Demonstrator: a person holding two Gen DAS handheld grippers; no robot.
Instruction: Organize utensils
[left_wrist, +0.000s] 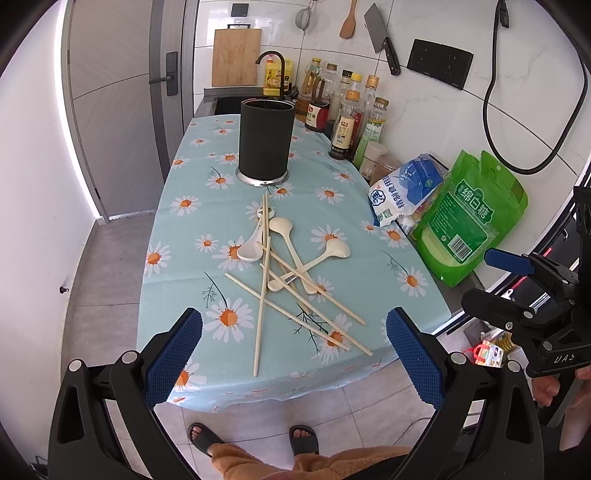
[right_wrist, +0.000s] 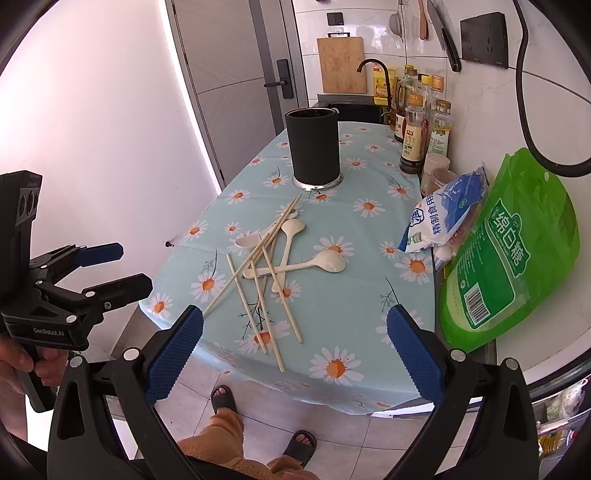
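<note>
A loose pile of pale wooden chopsticks and cream spoons lies in the middle of the daisy-print tablecloth. A black cylindrical utensil holder stands upright behind the pile. My left gripper is open and empty, held off the near table edge. My right gripper is open and empty, also off the near edge. Each gripper shows at the side of the other's view: the right gripper and the left gripper.
Sauce and oil bottles line the right wall. A blue-white bag and a green bag lie at the right edge. A sink with a faucet sits behind the table.
</note>
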